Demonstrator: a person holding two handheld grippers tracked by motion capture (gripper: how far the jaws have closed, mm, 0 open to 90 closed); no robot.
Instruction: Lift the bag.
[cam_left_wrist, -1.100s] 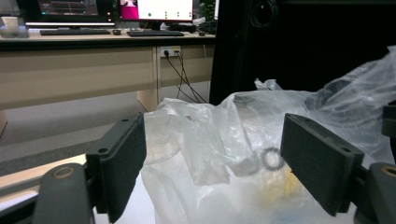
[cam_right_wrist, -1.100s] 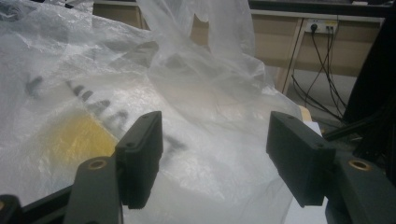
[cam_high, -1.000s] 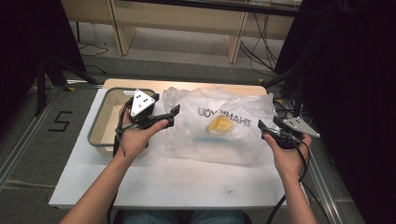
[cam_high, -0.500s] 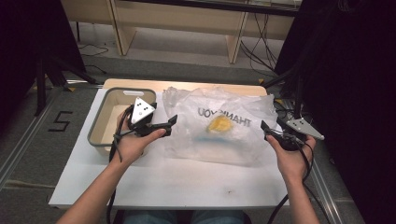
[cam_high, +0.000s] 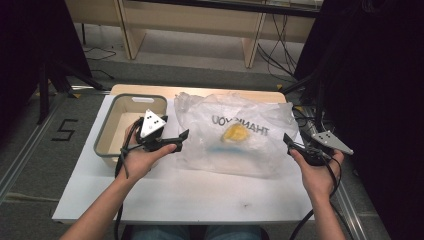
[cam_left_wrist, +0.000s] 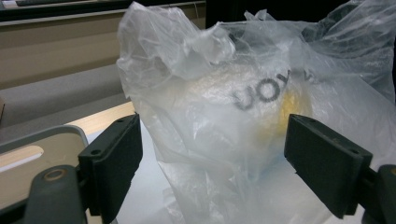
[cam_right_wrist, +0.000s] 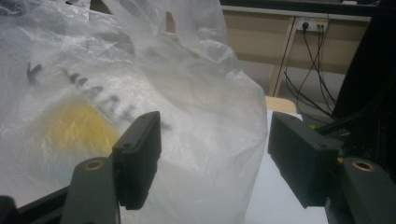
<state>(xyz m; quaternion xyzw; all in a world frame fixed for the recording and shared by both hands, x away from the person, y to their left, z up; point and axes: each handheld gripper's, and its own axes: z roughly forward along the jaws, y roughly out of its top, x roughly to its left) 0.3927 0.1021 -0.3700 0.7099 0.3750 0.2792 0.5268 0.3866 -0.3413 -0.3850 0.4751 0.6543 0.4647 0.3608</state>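
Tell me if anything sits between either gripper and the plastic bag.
Nothing visible does. The left gripper faces the plastic bag with open jaws, bare white table between them. The right gripper points at the bag's other edge, jaws open too. The grey tub stands behind the left gripper, out of the way.

Black two-jaw tools (cam_high: 172, 141), grey triangular plates (cam_high: 151, 123)

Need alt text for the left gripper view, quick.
A crumpled clear plastic bag with grey lettering and something yellow inside fills the space between the open left gripper jaws. A grey bin sits at lower left on the white table.
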